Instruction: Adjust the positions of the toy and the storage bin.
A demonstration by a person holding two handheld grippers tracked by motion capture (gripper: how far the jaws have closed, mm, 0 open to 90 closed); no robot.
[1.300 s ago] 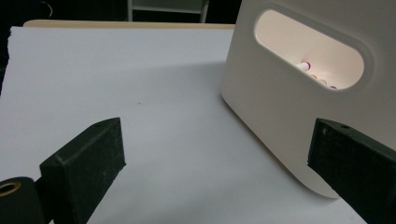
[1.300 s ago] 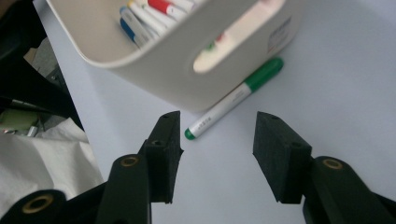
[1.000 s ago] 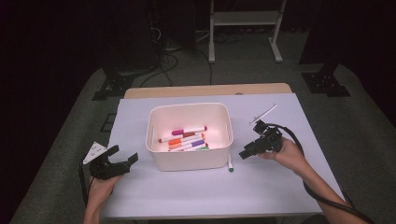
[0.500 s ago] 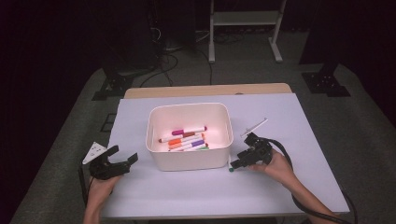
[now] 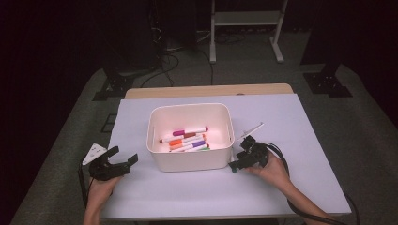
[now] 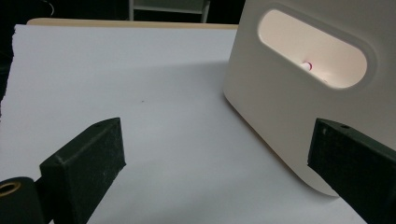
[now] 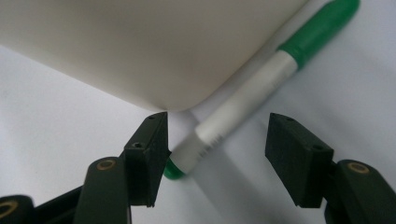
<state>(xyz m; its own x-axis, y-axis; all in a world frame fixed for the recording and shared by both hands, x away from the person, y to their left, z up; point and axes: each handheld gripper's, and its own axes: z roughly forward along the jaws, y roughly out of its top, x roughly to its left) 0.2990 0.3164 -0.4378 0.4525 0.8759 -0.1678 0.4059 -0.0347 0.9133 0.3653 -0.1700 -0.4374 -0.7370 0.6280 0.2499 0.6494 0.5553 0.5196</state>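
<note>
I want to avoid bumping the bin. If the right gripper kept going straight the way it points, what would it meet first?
Probably the green marker lying between the right gripper's open jaws, beside the white bin's corner; one jaw looks close to that corner.

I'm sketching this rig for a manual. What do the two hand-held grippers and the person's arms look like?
Both grippers are black with two block-like jaws. The pads are finely textured, with brass-coloured pivot rings at the jaw bases. The left gripper carries a grey three-cornered plate on top. The right gripper trails a black cable beside the forearm. The forearms are bare, with no sleeves visible.
</note>
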